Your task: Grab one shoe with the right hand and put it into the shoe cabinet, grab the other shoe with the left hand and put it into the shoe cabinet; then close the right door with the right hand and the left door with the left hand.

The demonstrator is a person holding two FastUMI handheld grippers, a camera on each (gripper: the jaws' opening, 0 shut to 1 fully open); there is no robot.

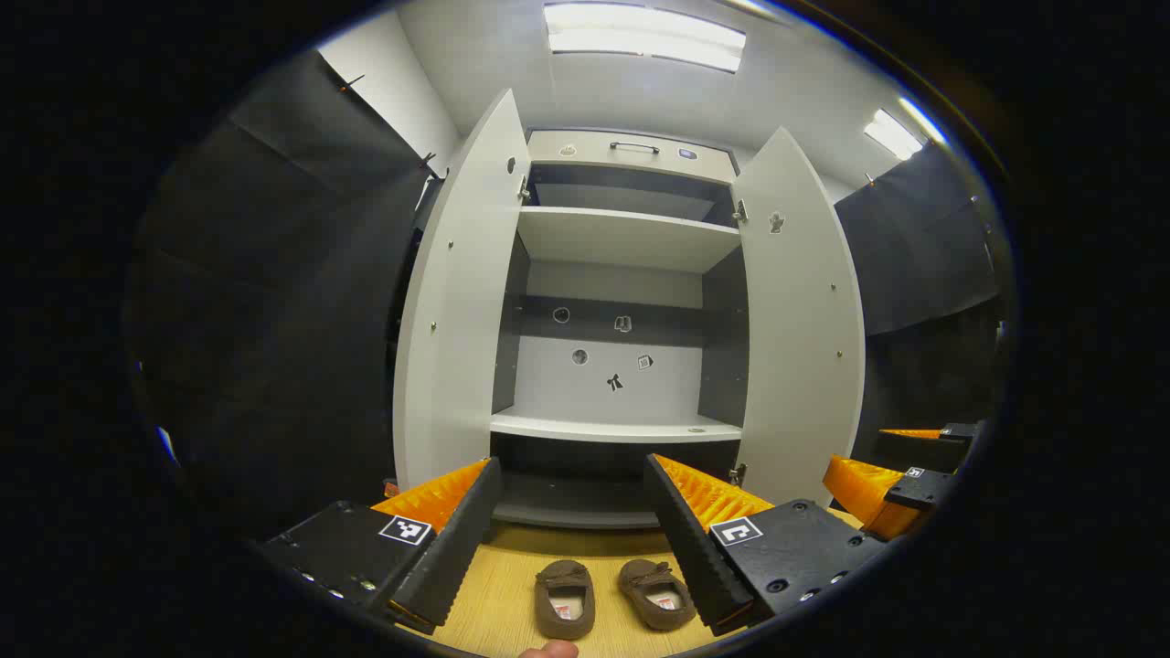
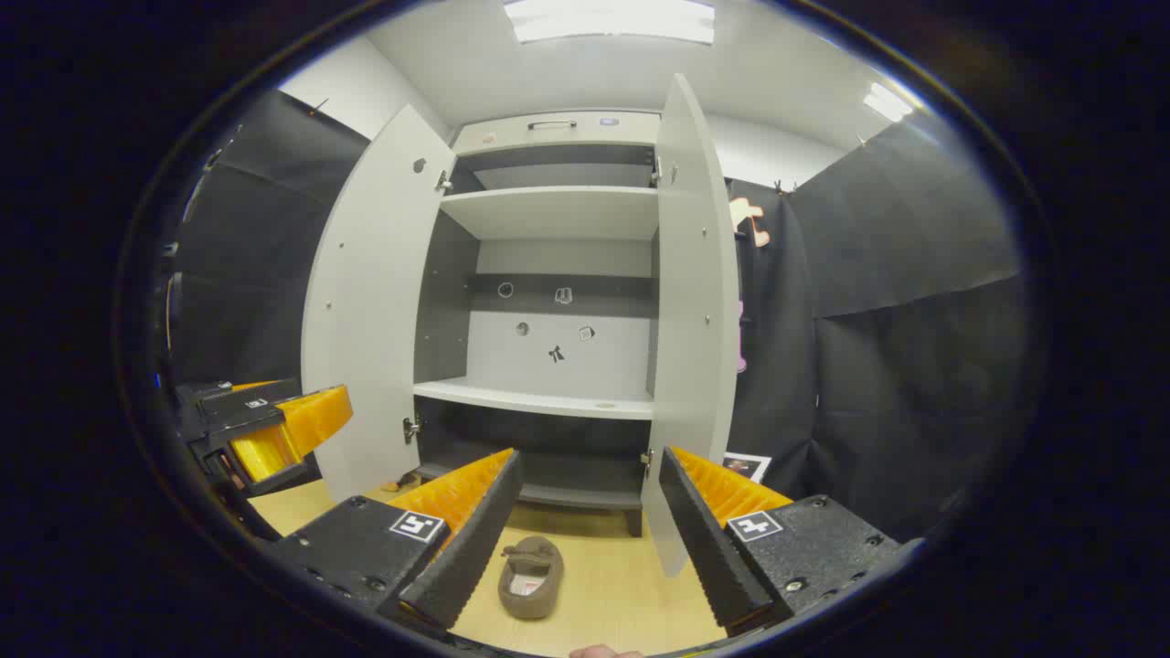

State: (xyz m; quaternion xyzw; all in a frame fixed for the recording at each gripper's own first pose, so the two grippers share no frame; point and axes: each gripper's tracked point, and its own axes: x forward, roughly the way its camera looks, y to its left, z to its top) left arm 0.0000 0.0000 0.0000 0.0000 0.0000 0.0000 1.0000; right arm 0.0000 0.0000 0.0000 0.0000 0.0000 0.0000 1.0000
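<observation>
Left gripper view: the left gripper (image 1: 574, 521) is held with its fingers spread wide apart and nothing between them. Two brown shoes are seen on the wooden floor (image 1: 498, 594) below the gap, side by side, toes toward the cabinet (image 1: 622, 274): the left shoe (image 1: 565, 599) and the right shoe (image 1: 656, 594), the latter just beside the right-hand finger. Neither shoe is touched. Beyond them the cabinet is seen with both doors swung open, the left door (image 1: 452, 320) and the right door (image 1: 800, 320); its shelves are bare. The right gripper (image 1: 900, 489) is seen at the far right edge, held low beside the right door.

Right gripper view: the right gripper's fingers are likewise spread wide, empty. One shoe (image 2: 530, 576) is seen on the floor between the fingers, nearer the left-hand finger; contact cannot be told. The cabinet stands ahead, both doors open. The left gripper is seen at the left edge, in front of the left door.
</observation>
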